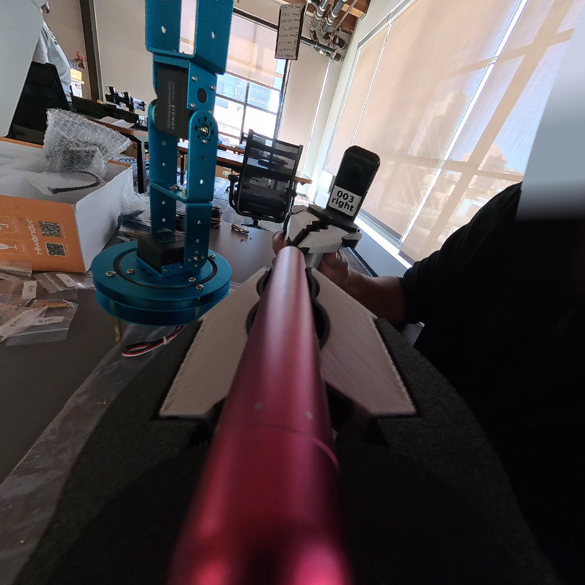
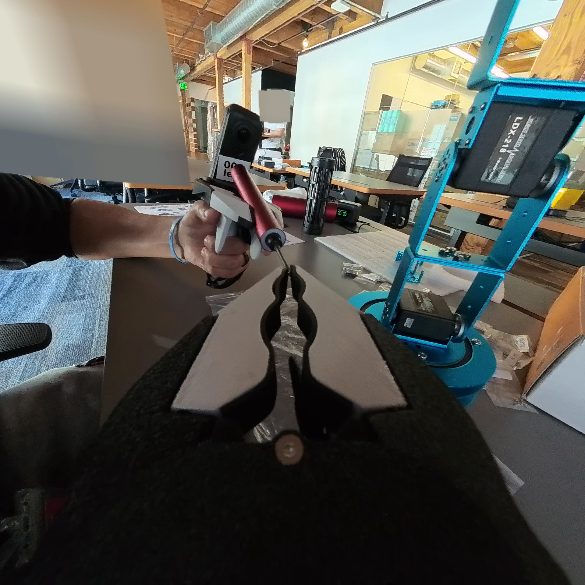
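The left gripper [image 1: 286,278] has its jaws pinching a red metal screwdriver handle [image 1: 278,364], which runs lengthwise between the 2 grey fingers [image 1: 215,354] and pokes out past their tips toward 12 o'clock. In the right wrist view that same handle [image 2: 256,207] slants down to a thin dark bit [image 2: 281,254], held by the left gripper [image 2: 243,218] in a bare hand [image 2: 209,240] with a blue wristband.

The right gripper [image 2: 288,271] has its jaws pressed almost together, the tips pinching the end of the bit; whether anything small sits between them cannot be told. In the left wrist view the right gripper [image 1: 311,235] sits at 12 o'clock just beyond the handle's end, a black camera [image 1: 356,177] mounted on top.

At 10 o'clock of the left gripper, a blue metal robot arm [image 1: 180,164] stands upright on a round blue base [image 1: 161,294] on the dark worktop [image 1: 47,364]. In the right wrist view the arm [image 2: 474,237] is at 2 o'clock.

Farther out at 9 o'clock in the left wrist view lie an orange and white box [image 1: 41,234], bubble wrap [image 1: 76,142] and small labelled bags [image 1: 28,316]. A red, white and black wire [image 1: 152,343] lies near the base. Beyond the left gripper in the right wrist view stand a black cylinder [image 2: 318,196] and a second red cylinder [image 2: 291,205].
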### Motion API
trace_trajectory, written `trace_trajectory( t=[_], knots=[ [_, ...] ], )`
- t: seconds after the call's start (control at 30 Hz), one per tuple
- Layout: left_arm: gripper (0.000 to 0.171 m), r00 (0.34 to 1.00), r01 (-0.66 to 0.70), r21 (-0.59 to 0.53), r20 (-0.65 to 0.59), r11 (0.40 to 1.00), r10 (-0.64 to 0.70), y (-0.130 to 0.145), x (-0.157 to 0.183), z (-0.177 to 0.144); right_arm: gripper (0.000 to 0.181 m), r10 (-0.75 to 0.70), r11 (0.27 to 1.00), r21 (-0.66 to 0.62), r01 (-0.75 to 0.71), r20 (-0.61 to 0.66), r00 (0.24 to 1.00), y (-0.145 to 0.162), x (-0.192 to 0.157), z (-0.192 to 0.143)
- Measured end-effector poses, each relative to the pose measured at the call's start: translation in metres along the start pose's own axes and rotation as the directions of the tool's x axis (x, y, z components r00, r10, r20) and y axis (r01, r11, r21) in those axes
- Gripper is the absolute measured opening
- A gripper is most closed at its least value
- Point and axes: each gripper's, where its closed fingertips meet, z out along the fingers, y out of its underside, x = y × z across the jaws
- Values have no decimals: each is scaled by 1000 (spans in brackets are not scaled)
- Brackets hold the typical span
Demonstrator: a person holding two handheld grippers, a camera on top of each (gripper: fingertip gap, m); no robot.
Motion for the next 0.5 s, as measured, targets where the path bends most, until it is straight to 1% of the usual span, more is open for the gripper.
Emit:
trace_trajectory(
  t=[0.1, 0.3, 0.5],
  knots=[
    [21, 1000, 5, 2, 1, 1000, -5, 0, 0, 0, 1, -4, 1000, 3, 4, -10, 1000, -1, 1, 0],
    [21, 1000, 17, 0, -10, 1000, -17, 2, 1, 1, 1, 9, 999, 38, -10, 23, 1000, -7, -4, -2],
    [21, 999, 31, 15, -18, 999, -30, -1, 1, 0, 1, 8, 1000, 14, -8, 19, 1000, -2, -3, 0]
  ],
)
